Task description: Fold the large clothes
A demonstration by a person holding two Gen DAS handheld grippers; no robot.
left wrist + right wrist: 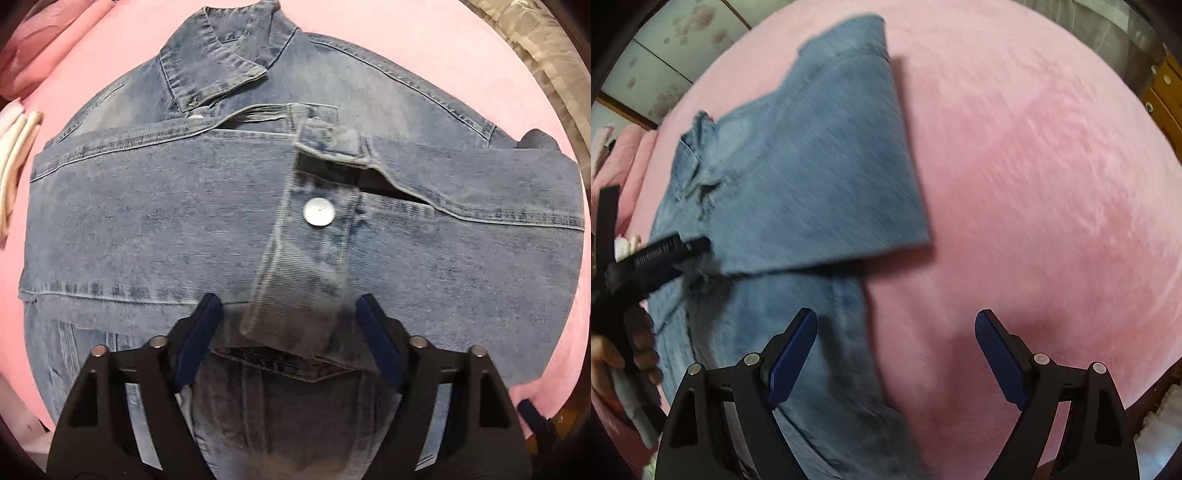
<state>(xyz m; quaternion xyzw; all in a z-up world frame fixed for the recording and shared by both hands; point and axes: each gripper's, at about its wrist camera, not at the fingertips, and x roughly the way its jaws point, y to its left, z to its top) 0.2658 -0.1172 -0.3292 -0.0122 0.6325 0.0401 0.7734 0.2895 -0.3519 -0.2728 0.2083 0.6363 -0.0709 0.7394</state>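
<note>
Left gripper (290, 314) hanging open around the cuff (295, 295), not pinching; right gripper (895, 332) open lower centre. Jacket (147, 206) filling the frame on pink bedding (1034, 184). Risking dragging both sleeves loose.

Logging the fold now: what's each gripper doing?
Left gripper: open, straddling the jacket cuff.
Right gripper: open, empty.

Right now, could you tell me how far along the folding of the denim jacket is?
Done: both sleeves lie crossed over the denim jacket, a buttoned cuff on top. In hand: nothing; the left tongs straddle the cuff end, open, and the right tongs hang open over the pink blanket. Left: folding the body up.
</note>
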